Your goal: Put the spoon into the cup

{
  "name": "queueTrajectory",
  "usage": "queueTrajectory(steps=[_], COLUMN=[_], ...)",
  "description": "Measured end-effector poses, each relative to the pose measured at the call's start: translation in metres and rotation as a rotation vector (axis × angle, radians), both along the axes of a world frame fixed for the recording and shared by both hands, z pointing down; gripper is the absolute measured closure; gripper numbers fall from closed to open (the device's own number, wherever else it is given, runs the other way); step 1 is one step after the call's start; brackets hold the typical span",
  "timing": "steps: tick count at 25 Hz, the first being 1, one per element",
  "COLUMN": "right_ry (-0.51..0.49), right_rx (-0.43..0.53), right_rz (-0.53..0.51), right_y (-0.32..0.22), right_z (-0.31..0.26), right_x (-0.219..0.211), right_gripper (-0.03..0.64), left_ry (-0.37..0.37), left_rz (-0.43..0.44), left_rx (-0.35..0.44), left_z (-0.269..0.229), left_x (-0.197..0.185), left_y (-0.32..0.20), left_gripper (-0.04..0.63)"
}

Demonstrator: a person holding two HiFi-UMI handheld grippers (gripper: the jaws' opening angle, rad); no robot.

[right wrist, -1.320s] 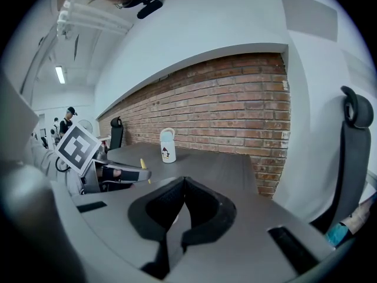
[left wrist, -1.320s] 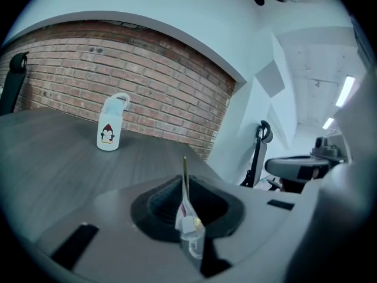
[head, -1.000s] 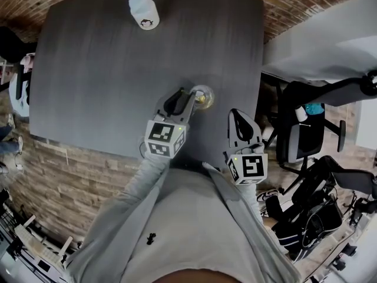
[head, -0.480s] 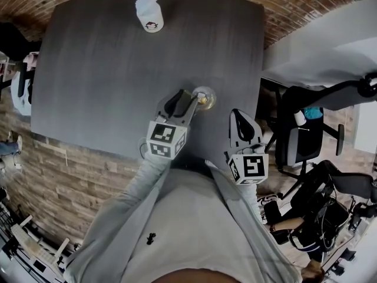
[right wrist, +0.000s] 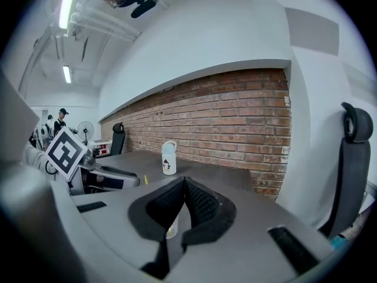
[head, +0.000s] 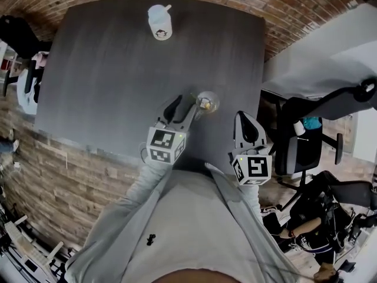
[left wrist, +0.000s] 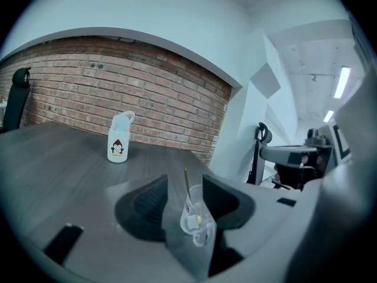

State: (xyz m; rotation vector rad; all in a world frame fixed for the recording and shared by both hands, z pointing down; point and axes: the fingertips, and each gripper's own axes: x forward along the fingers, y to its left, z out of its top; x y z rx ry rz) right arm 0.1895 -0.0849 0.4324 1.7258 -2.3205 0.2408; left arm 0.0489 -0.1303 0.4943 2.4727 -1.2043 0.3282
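A small clear glass cup (head: 207, 102) stands near the front right edge of the dark table (head: 106, 69), with a thin gold spoon (left wrist: 187, 186) upright in it. My left gripper (head: 184, 104) is just left of the cup. Its jaws have just been opening and now stand wide. In the left gripper view the cup (left wrist: 195, 218) shows in the gap of the left gripper (left wrist: 184, 178), with neither pad touching it. My right gripper (head: 242, 117) hovers at the table's right front corner, shut on nothing. In the right gripper view the cup (right wrist: 169, 227) shows under the right gripper (right wrist: 185, 180).
A white bottle with a penguin print (head: 159, 22) stands at the table's far edge, before a brick wall (left wrist: 147, 81). Black office chairs (head: 306, 140) stand to the right of the table. The table's front edge is right under my grippers.
The left gripper's jaws have spread apart beside the cup and it has lifted slightly. The right gripper has risen a little and stays shut.
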Motion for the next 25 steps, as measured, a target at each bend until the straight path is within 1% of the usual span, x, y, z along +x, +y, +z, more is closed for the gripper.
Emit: queueTrajectory(steps=[10, 16, 21, 25], right_ry=[-0.003, -0.02, -0.029, -0.027], right_rx=[0.075, 0.11, 0.132, 0.134], right_rz=[0.002, -0.003, -0.031, -0.049], right_y=[-0.01, -0.02, -0.027, -0.028], right_z=[-0.028, -0.041, -0.052, -0.053], right_x=[0.004, 0.005, -0.001, -0.005], right_gripper=[0.6, 0.6, 0.6, 0.6], left_ry=[0.007, 0.01, 0.011, 0.013], left_rz=[-0.033, -0.041, -0.069, -0.068], left_rx=[0.091, 0.165, 0.231, 0.261], left_z=[-0.045, -0.078, -0.106, -0.119], left_x=[-0.014, -0.016, -0.025, -0.03], left_y=[-0.009, -0.013, -0.014, -0.011], left_gripper=[0.43, 0.431, 0.506, 0.542])
